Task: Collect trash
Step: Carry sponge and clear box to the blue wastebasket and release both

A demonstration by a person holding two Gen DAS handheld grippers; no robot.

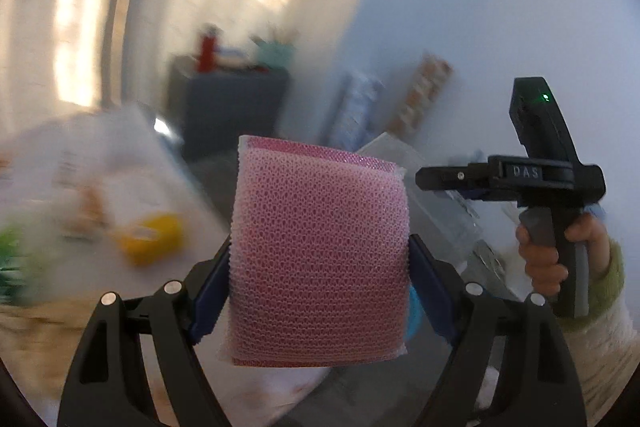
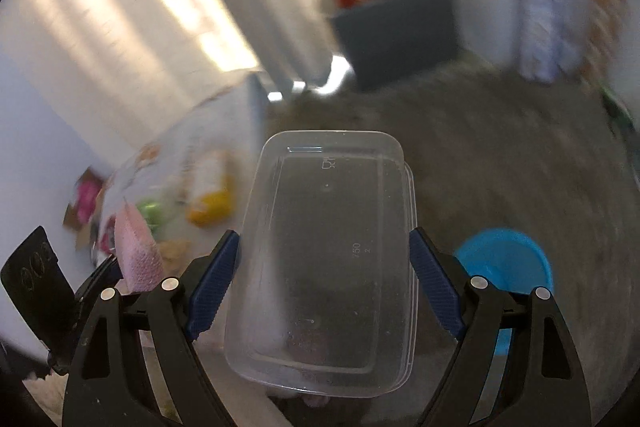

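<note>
My left gripper is shut on a pink mesh sponge, held upright between the blue pads. My right gripper is shut on a clear plastic food container, held bottom-up toward the camera. In the left wrist view the right gripper shows at the right, held by a hand, with the clear container beyond the sponge. In the right wrist view the sponge and the left gripper's body show at the lower left. A blue bucket stands on the floor at the lower right.
A white table at the left carries a yellow item and green things, all blurred. A dark grey cabinet with a red bottle stands by the far wall. The floor is grey carpet.
</note>
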